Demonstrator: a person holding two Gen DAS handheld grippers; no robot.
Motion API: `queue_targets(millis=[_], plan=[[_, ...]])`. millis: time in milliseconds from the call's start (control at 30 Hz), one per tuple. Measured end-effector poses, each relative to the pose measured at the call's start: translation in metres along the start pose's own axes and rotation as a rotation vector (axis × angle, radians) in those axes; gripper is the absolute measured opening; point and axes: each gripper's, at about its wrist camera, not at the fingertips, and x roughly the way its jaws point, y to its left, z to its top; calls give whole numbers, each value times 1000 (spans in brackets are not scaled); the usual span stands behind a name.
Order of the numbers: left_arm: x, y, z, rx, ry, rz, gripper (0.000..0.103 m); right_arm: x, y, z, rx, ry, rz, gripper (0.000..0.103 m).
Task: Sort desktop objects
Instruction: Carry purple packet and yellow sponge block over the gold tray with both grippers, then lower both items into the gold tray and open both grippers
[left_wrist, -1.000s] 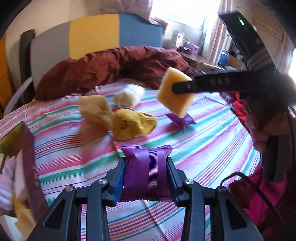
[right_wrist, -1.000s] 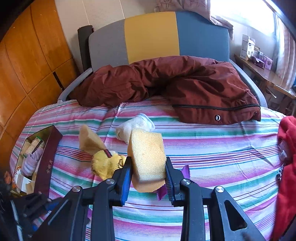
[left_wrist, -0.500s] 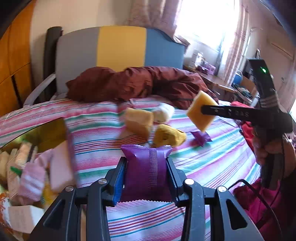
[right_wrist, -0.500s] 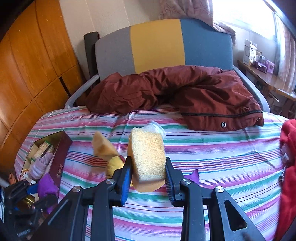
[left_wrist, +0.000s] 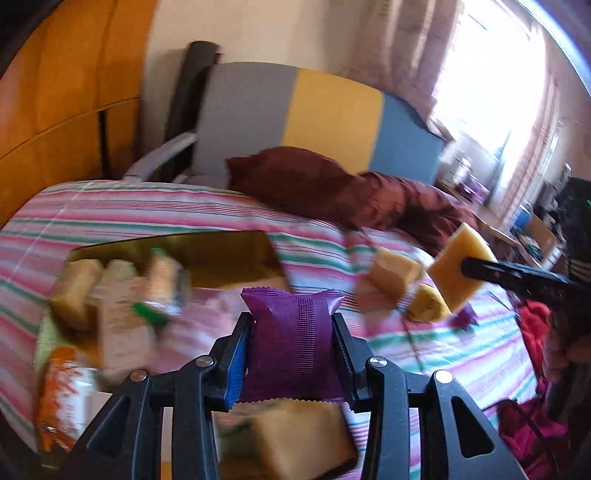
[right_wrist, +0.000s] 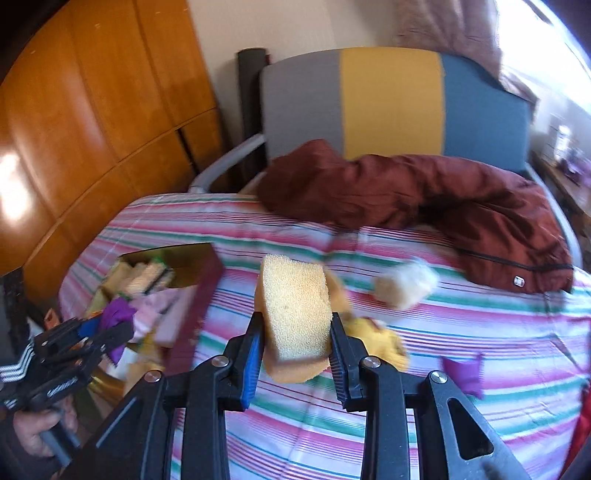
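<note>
Your left gripper (left_wrist: 291, 343), clamped on the purple packet (left_wrist: 293, 339), has swung over the box (left_wrist: 221, 247); right gripper (right_wrist: 295, 332) still pinches the sponge (right_wrist: 295, 314). Drop-off looks close.

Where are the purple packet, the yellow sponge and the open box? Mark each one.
purple packet (left_wrist: 291, 343), left wrist view, middle of its ribbed front seam.
yellow sponge (right_wrist: 295, 306), right wrist view, centre of its porous face.
open box (right_wrist: 210, 275), right wrist view, its dark red outer wall.

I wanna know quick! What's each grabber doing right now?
Left gripper: closed on a shiny purple crinkle-edged foil packet.
Right gripper: closed on a yellow porous block sponge.
</note>
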Motion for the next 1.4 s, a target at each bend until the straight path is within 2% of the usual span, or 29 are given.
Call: queue_targets(millis=[267,500,733,1067,1333,1400], plan=[[-20,74,9,-72,-54,171,41,38,77,22,-56,4,123,33],[-24,123,8,-130,-55,248,41,69,120,36,-75,18,170,33],[-19,143,3,-166,-45,289,42,83,137,41,-62,15,180,33],[-6,144,-4,-173,-24,369,48,109,150,48,-61,19,123,34],[-15,134,-5,-160,-38,357,49,130,147,48,-37,49,100,39],[-18,132,-5,-157,-45,357,50,129,148,46,-38,49,109,46]])
